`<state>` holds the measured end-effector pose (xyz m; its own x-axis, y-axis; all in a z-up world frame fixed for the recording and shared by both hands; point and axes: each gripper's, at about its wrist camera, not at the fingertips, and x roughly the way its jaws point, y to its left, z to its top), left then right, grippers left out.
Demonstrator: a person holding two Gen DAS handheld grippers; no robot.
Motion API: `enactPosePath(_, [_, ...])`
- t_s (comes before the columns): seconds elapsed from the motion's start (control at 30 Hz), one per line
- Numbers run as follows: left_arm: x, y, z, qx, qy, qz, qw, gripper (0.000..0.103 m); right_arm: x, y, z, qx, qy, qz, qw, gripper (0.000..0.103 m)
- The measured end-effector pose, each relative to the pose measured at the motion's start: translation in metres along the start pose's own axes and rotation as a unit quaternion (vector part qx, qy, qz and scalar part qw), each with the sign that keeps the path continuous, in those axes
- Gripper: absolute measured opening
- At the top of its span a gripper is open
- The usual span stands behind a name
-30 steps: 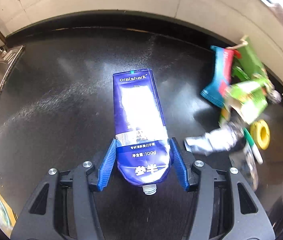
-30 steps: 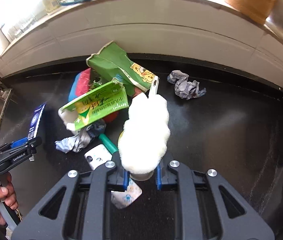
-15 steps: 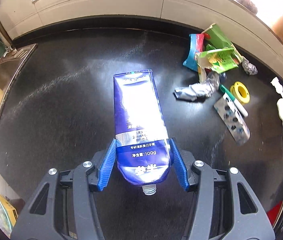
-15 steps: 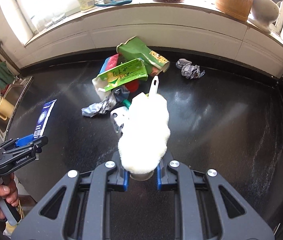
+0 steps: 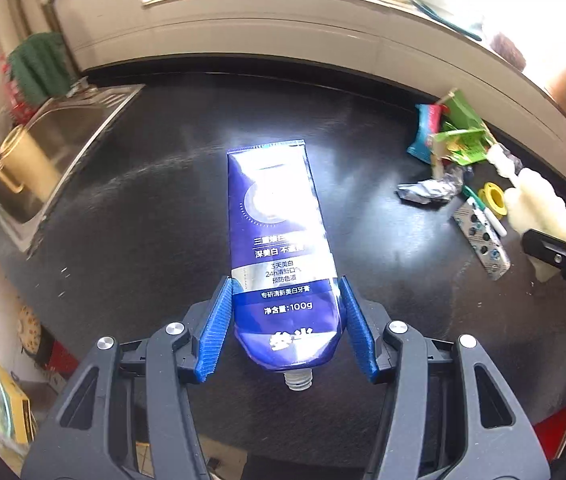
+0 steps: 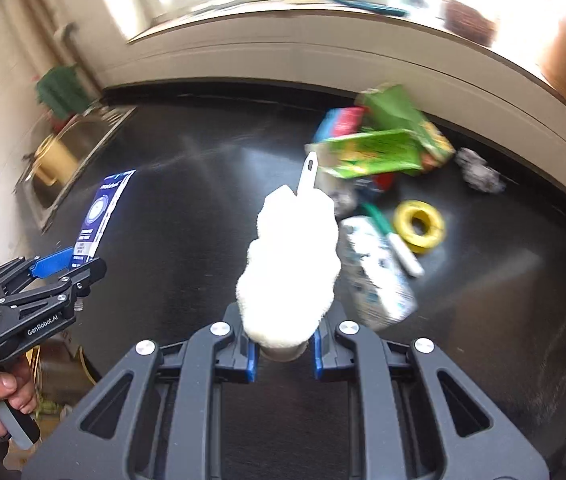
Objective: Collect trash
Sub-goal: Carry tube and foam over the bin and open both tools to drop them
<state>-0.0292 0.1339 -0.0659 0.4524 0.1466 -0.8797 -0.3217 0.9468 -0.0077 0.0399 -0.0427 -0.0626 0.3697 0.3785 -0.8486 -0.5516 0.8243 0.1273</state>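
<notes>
The toothpaste tube (image 5: pixel 281 256) is glossy blue laminate with a bare plastic screw neck. The countertop (image 5: pixel 143 216) is polished black stone that throws back glare. The sink (image 5: pixel 55 148) is brushed steel. The fluffy white brush (image 6: pixel 291 264) looks like soft pile on a smooth plastic handle. The crumpled wrapper (image 5: pixel 427 190) is shiny foil; the green cartons (image 6: pixel 379 152) are printed card.

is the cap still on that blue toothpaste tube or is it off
Off. The blue toothpaste tube, held between the left tongs, ends in a bare threaded nozzle pointing back toward the camera, with no cap on it.
</notes>
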Motion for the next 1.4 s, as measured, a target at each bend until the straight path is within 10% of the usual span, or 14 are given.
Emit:
enactPosePath(0.27, [-0.038,0.101,-0.066,-0.109,0.0,0.083,0.9905,0.053,0.046,0.146,0.012,-0.155,0.046,0.122,0.979,0.02])
enactPosePath(0.8, [-0.018,0.245,-0.229,-0.307,0.072,0.14,0.9386,0.053,0.14,0.412,-0.077,-0.399,0.197,0.25,0.86,0.02])
enactPosePath(1.4, [0.065,0.305,-0.283,-0.344,0.084,0.082,0.9316,0.054,0.215,0.491,-0.091,-0.44,0.246,0.208,0.838,0.025])
